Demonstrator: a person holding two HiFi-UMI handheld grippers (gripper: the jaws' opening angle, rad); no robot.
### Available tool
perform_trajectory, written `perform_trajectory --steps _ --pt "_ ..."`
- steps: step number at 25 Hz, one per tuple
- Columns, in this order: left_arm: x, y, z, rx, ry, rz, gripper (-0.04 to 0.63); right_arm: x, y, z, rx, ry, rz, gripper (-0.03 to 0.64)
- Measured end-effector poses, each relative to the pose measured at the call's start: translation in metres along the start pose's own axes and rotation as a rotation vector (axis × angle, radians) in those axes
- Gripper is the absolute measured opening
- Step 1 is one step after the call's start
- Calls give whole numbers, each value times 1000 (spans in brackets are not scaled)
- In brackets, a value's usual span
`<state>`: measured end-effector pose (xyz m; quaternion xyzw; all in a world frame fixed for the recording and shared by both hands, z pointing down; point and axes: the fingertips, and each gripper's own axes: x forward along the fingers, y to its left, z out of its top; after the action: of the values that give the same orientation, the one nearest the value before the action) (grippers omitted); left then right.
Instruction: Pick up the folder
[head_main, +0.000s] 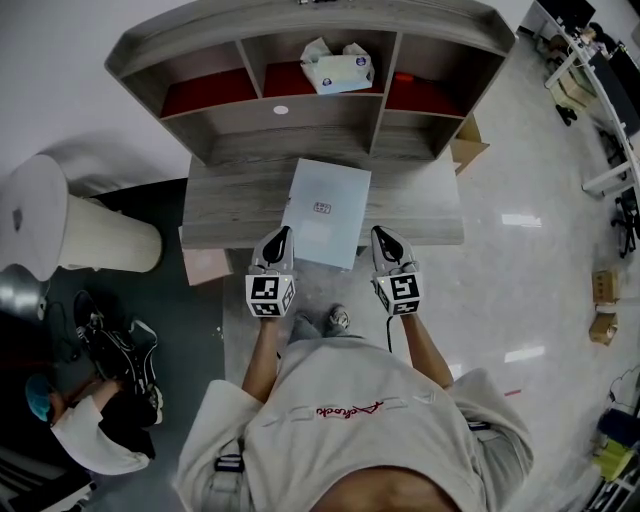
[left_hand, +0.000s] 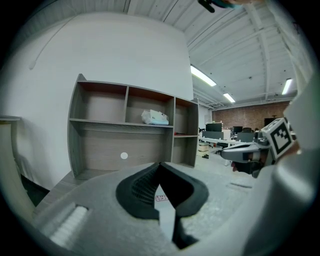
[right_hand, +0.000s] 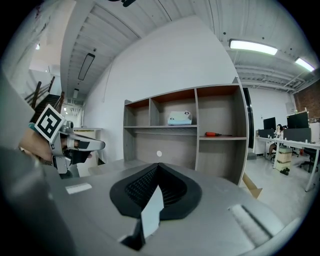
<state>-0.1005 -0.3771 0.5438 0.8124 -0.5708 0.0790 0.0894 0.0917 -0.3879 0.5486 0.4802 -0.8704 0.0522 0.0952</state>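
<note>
The person holds the left gripper and right gripper out ahead, side by side and nearly level, the fingers of each pressed together.

A pale folder lies on the grey desk, its near end past the desk's edge. The left gripper and right gripper meet its two sides there. A tissue box sits in the far shelf unit.

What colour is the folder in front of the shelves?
The folder is pale blue-grey; it shows best in the head view.
</note>
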Motion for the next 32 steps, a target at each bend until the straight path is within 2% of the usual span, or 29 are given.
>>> perform_trajectory --steps 8,18,32 --pt "4 22 -4 -12 9 10 2 12 7 -3 -10 16 -5 3" --pt "12 41 -20 -43 31 -14 2 33 23 -16 10 54 -25 3" --pt "3 52 -64 -70 104 -43 2 34 47 -61 43 139 -43 3"
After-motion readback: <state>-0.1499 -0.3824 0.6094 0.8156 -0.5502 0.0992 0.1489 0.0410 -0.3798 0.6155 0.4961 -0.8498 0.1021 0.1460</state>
